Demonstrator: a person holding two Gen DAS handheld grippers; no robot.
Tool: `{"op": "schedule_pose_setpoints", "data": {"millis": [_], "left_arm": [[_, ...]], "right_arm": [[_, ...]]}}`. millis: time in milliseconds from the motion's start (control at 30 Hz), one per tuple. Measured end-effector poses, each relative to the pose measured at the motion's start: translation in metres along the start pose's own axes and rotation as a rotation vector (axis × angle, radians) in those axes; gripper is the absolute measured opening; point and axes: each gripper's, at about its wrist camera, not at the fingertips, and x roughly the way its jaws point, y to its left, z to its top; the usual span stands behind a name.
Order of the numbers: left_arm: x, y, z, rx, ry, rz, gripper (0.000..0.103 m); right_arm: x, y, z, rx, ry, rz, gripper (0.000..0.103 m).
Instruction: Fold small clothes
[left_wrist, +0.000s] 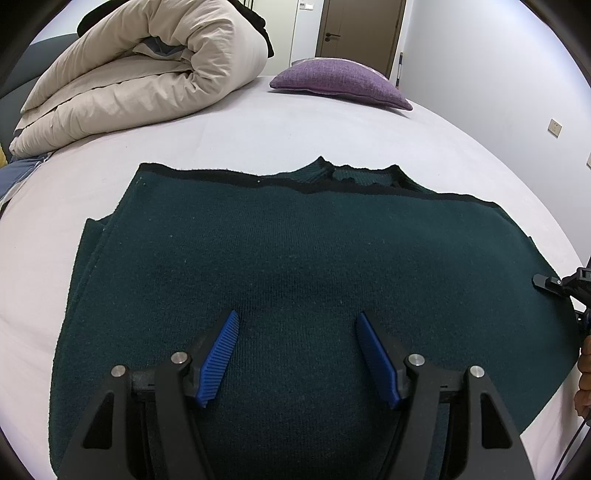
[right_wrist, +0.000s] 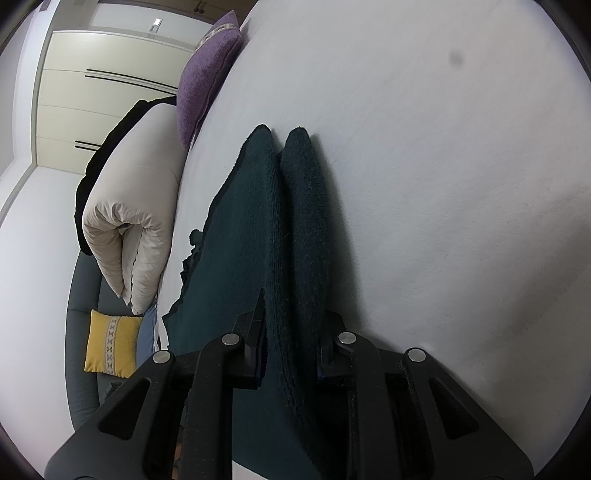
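A dark green knit sweater (left_wrist: 295, 258) lies folded flat on the white bed sheet (left_wrist: 258, 129), with its neckline at the far edge. My left gripper (left_wrist: 297, 314) hovers over the sweater's near middle, its blue pads (left_wrist: 221, 354) wide apart and nothing between them. In the right wrist view my right gripper (right_wrist: 295, 306) is shut on the sweater's doubled side edge (right_wrist: 291, 229), and the two layers stand up between its fingers. A bit of the right gripper's black frame (left_wrist: 554, 282) shows at the sweater's right edge.
A rolled cream duvet (left_wrist: 129, 74) lies at the back left of the bed and a purple cushion (left_wrist: 340, 83) at the back. A yellow cushion (right_wrist: 110, 345) sits on a grey seat beside the bed. A hand (left_wrist: 583, 369) shows at the right rim.
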Motion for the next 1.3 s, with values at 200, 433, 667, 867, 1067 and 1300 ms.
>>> {"op": "schedule_pose_setpoints", "data": {"millis": [200, 433, 667, 867, 1067, 1300], "left_arm": [[0.000, -0.002, -0.001, -0.001, 0.000, 0.001, 0.070], [0.000, -0.002, -0.001, -0.002, -0.001, 0.001, 0.070], [0.001, -0.001, -0.001, -0.006, 0.003, -0.019, 0.070], [0.002, 0.001, -0.001, -0.011, 0.004, -0.034, 0.070], [0.003, 0.005, 0.001, -0.027, 0.012, -0.060, 0.070], [0.002, 0.009, 0.002, -0.036, 0.017, -0.087, 0.069]], "right_arm": [[-0.001, 0.000, 0.001, -0.012, 0.001, -0.005, 0.015], [0.002, 0.004, -0.001, -0.025, -0.002, -0.022, 0.012], [0.001, 0.015, -0.004, -0.055, -0.027, -0.072, 0.012], [0.001, 0.023, -0.005, -0.071, -0.037, -0.105, 0.012], [-0.001, 0.037, -0.005, -0.111, -0.044, -0.153, 0.012], [-0.003, 0.045, -0.004, -0.116, -0.042, -0.187, 0.012]]}}
